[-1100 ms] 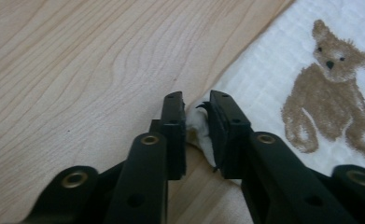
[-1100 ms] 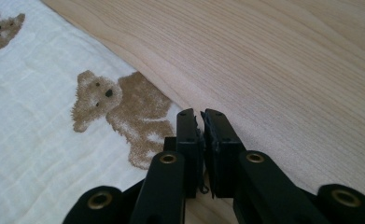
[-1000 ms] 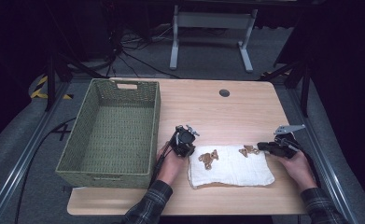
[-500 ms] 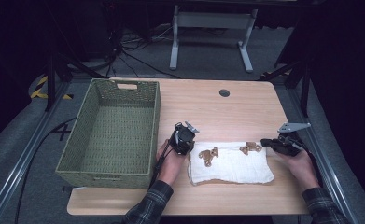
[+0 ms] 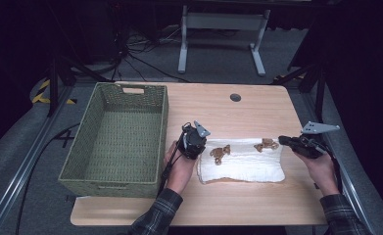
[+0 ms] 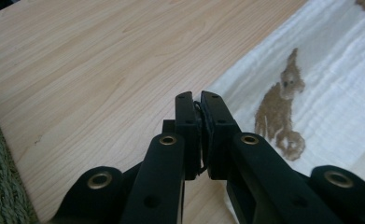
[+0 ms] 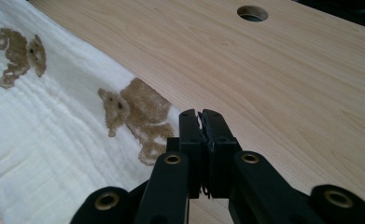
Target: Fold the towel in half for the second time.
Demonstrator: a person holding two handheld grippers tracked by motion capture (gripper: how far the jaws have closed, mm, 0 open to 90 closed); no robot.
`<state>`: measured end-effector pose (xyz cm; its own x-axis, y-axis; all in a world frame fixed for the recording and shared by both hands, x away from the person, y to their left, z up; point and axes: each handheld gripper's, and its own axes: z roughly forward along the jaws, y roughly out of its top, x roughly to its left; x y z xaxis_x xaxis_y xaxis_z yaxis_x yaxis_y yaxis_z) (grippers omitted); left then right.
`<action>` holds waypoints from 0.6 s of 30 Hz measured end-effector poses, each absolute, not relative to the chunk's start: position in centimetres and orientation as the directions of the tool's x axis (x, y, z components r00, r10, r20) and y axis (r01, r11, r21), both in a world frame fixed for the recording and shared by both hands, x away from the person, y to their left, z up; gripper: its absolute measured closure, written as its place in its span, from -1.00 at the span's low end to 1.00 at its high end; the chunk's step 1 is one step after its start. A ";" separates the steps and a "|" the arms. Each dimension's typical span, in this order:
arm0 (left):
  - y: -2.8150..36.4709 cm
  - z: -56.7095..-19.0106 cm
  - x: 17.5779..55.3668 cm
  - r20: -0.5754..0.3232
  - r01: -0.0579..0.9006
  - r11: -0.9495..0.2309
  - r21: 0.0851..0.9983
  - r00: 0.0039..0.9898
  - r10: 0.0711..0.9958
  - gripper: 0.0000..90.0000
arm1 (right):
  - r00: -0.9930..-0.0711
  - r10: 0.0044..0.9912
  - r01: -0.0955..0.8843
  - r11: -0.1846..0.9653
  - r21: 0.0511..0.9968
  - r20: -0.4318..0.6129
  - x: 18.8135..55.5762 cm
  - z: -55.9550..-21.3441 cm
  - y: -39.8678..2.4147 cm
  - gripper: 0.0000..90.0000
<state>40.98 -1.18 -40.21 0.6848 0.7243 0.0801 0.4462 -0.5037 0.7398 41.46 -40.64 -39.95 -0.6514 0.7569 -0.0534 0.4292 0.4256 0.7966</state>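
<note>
A folded white towel (image 5: 242, 160) with brown bear motifs lies at centre-right of the high view on the wooden table (image 5: 238, 115), just right of a green woven basket (image 5: 118, 137) that occupies the left half. The left gripper (image 5: 195, 139) sits at the towel's left end, held by the left hand (image 5: 179, 164); in the left gripper view its jaws are pressed together over bare wood beside the cloth. The right gripper (image 5: 289, 142) hovers at the towel's right end, its jaws likewise together and holding nothing.
</note>
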 end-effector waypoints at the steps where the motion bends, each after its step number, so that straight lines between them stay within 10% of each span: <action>1: -1.1 -40.2 40.8 0.086 0.439 -0.512 0.738 0.692 0.717 0.92 | -0.656 0.753 0.423 0.430 0.798 -0.058 41.3 -40.0 -40.6 0.95; 18: -0.6 -40.8 35.7 0.116 0.377 -0.548 0.747 0.737 0.666 0.91 | -0.703 0.708 0.400 0.472 0.786 -0.068 36.9 -40.8 -40.3 0.94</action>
